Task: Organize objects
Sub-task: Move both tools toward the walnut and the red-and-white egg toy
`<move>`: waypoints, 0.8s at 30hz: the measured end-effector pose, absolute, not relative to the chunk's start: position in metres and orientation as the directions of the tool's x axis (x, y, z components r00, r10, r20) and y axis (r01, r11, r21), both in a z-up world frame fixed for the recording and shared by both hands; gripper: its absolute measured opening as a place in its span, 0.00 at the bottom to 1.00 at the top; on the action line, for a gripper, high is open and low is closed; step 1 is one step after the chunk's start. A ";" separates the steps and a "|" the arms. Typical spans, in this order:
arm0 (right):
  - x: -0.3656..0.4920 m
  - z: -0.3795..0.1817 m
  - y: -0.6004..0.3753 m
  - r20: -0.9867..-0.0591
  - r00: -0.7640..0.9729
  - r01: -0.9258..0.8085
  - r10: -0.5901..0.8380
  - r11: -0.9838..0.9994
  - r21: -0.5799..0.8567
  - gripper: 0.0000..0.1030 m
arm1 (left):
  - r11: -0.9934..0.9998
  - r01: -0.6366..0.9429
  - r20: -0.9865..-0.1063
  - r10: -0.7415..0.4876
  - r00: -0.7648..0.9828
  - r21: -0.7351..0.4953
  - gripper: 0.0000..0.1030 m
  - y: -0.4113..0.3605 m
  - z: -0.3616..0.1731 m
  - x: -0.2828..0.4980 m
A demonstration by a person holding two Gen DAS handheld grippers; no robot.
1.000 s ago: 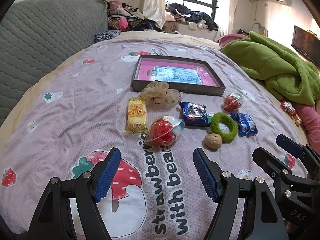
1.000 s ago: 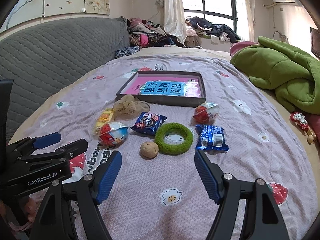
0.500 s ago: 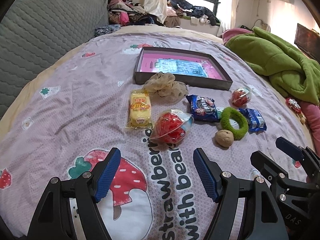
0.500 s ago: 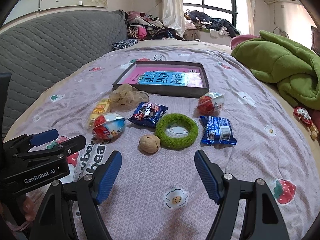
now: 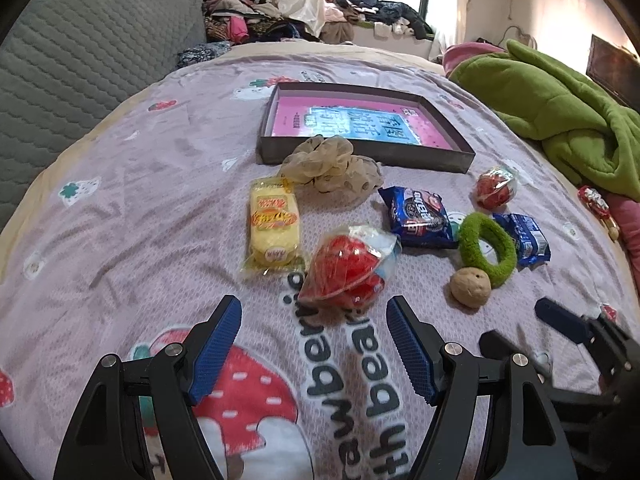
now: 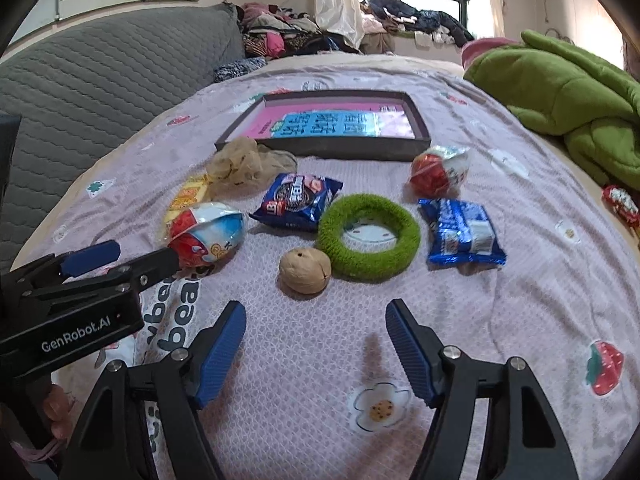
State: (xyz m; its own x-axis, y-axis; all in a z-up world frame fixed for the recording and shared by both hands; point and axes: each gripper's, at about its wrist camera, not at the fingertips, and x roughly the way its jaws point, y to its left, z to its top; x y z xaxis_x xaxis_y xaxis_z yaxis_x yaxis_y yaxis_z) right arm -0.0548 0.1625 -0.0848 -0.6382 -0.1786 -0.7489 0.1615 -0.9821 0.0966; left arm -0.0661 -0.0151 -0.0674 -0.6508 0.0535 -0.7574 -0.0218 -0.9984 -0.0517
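Closer now, left gripper facing red egg toy.

We read "GenRobot.AI" in white on the black body of the left gripper. On the bedsheet, large dark letters spell part of "with bear". The Chinese characters on the box are too blurred for us to read.

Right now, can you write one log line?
left gripper: open, near red egg toy | right gripper: open, near walnut | box: no snacks
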 end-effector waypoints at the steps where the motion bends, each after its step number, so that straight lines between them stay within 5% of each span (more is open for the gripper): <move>1: -0.057 -0.087 0.162 -0.752 -0.634 0.156 -0.177 -0.983 0.100 0.67 | -0.998 -0.024 -0.757 0.053 -0.651 -0.049 0.74 -0.014 -0.068 -0.069; 16: -0.076 -0.101 0.154 -0.759 -0.630 0.098 -0.166 -0.986 0.135 0.65 | -0.982 -0.189 -0.767 0.144 -0.626 -0.030 0.74 0.004 -0.082 -0.107; 24: -0.082 -0.104 0.150 -0.753 -0.646 0.061 -0.123 -0.992 0.110 0.50 | -0.970 -0.239 -0.785 0.187 -0.591 -0.051 0.74 0.007 -0.088 -0.122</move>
